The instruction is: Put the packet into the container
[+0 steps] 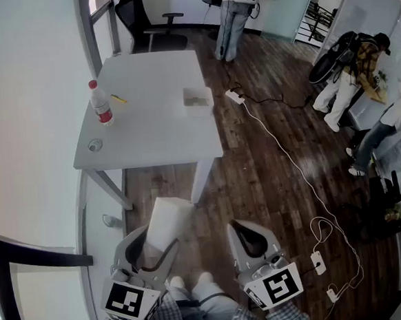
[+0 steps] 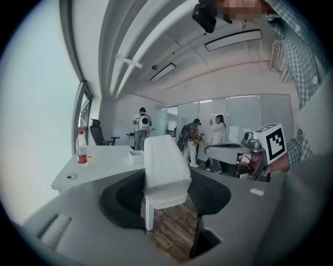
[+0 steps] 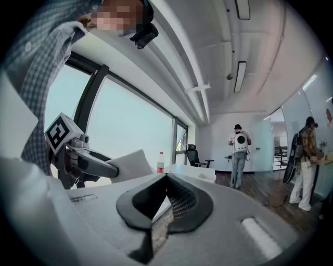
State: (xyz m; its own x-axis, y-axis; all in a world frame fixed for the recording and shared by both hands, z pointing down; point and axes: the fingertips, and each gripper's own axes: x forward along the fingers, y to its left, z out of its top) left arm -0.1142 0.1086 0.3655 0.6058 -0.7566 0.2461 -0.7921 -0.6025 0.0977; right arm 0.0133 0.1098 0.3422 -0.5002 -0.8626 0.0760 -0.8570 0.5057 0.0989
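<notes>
A white packet [image 1: 168, 222] sticks out forward from my left gripper [image 1: 152, 248], whose jaws are shut on its lower end. In the left gripper view the packet [image 2: 164, 167] stands upright between the black pads. The container [image 1: 197, 99], a small white open box, sits near the right edge of the white table [image 1: 158, 135], far ahead of both grippers. My right gripper [image 1: 250, 239] hovers beside the left one over the floor, its jaws closed to a point with nothing between them [image 3: 166, 181].
A water bottle [image 1: 100, 103] with a red cap stands at the table's left, near a yellow item [image 1: 118, 99]. A white cable [image 1: 283, 153] runs across the wooden floor at right. Several people stand at the back and right. An office chair [image 1: 141, 26] is behind the table.
</notes>
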